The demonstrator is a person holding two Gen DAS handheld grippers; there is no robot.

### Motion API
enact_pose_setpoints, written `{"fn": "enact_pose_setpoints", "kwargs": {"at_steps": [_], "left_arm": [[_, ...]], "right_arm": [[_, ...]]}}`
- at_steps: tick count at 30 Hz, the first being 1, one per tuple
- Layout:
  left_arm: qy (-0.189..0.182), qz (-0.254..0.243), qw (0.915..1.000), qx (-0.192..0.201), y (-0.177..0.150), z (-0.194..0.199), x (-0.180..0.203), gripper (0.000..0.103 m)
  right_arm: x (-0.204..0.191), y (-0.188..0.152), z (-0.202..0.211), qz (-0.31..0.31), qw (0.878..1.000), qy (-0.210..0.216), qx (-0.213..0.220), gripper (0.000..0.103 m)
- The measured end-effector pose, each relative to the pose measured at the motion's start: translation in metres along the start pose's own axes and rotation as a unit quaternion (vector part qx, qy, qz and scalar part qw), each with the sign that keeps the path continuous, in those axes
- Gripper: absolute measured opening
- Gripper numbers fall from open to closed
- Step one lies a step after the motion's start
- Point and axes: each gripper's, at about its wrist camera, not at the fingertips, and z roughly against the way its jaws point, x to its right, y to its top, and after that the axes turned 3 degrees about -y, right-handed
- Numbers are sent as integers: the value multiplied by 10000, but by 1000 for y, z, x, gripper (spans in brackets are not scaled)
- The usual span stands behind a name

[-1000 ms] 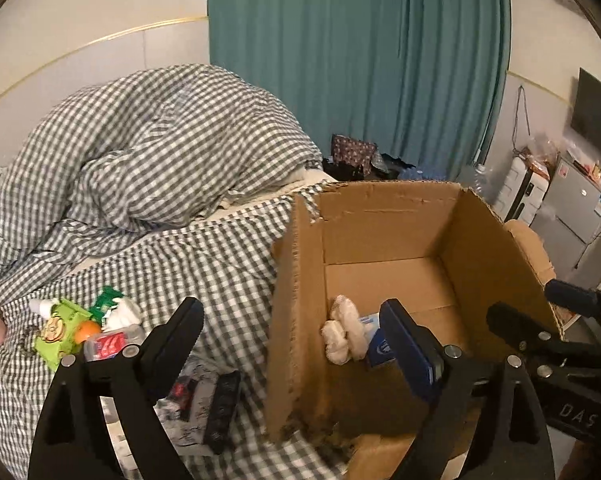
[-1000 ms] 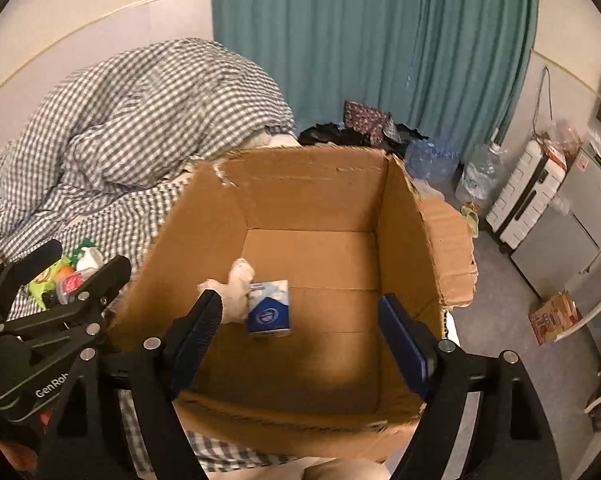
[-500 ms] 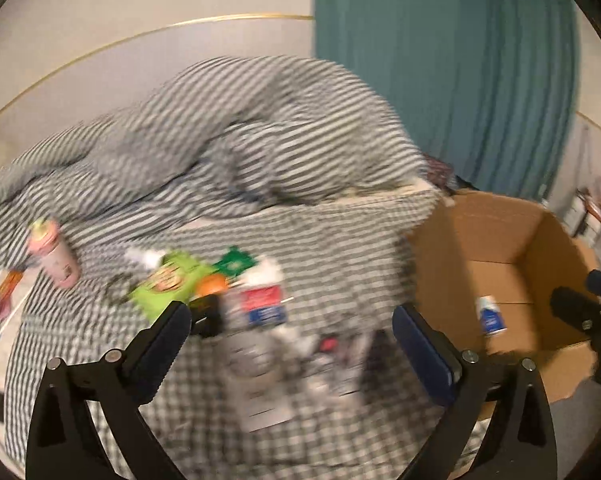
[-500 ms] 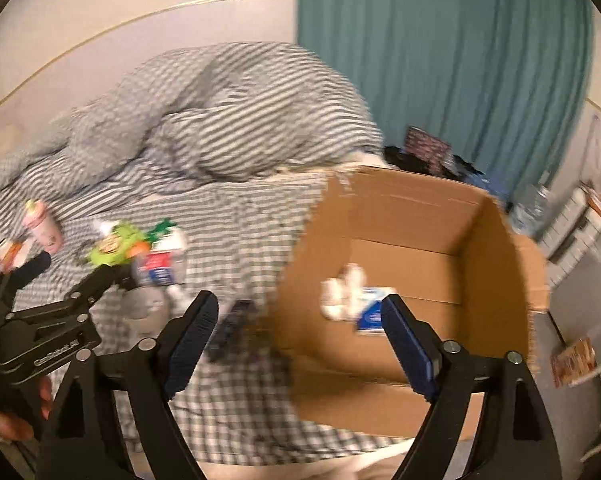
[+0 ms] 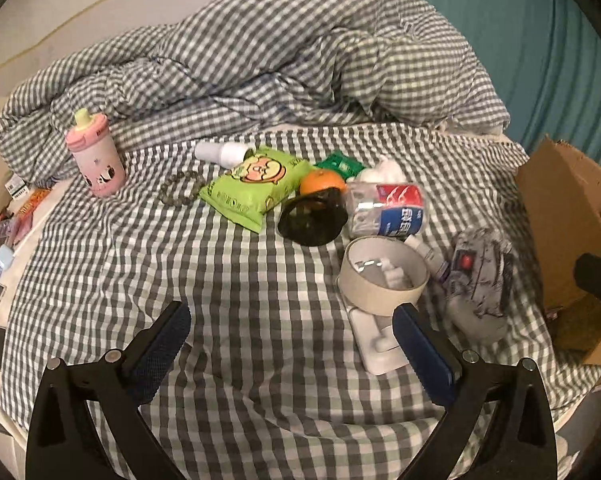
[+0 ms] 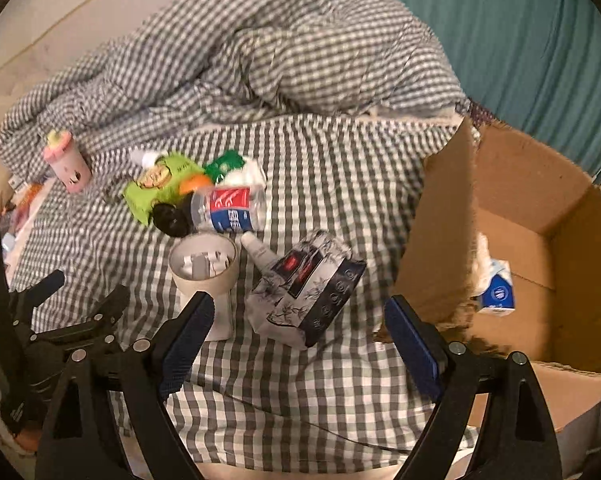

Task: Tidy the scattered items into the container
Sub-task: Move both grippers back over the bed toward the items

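Swinging off the box and back over the bed: a second ago both cameras looked into the cardboard box (image 6: 540,240), now both look down on the scattered pile. Reads as a drop-off done and the next pick starting.

Left gripper (image 5: 292,344): jaws wide apart, nothing between them but checked bedsheet (image 5: 240,288). Its right pad sits just beside the white flat block (image 5: 376,344) under the tape roll (image 5: 380,280), not clearly touching.

Right gripper (image 6: 296,332): jaws wide, empty. The patterned dark pouch (image 6: 308,284) lies just ahead between the pads, apart from both. Likely next target, my guess.

Further out, left view:
- plastic bottle (image 5: 388,210) with red-blue label, on its side
- black round lid-like thing (image 5: 312,220), touching the orange (image 5: 322,182)
- green snack bag (image 5: 256,184), bead bracelet (image 5: 180,192), white small bottle (image 5: 220,152)
- pink cup (image 5: 96,156) upright, well apart from the rest
- crumpled duvet (image 5: 280,48) behind

Box sits at the right edge of the bed, open top, already holding a blue-white tissue pack (image 6: 496,288) and something white beside it. Most items are not in yet, so the task is early.
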Motion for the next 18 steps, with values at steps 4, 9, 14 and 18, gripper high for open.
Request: {"fn": "enact_pose_setpoints", "kwargs": {"at_steps": [4, 9, 14, 18], "left_arm": [[-99, 8, 9999, -30, 3, -14, -1, 103], [-77, 142, 9999, -37, 17, -34, -6, 103], [169, 339, 9992, 110, 40, -57, -28, 103], [338, 519, 9979, 164, 57, -78, -50, 103]], "right_arm": [[-3, 4, -12, 13, 9999, -14, -135, 87], [-3, 4, -33, -23, 9993, -22, -360, 87], [-5, 3, -59, -49, 9979, 22, -642, 87], [-9, 3, -79, -74, 9965, 18, -829, 87]]}}
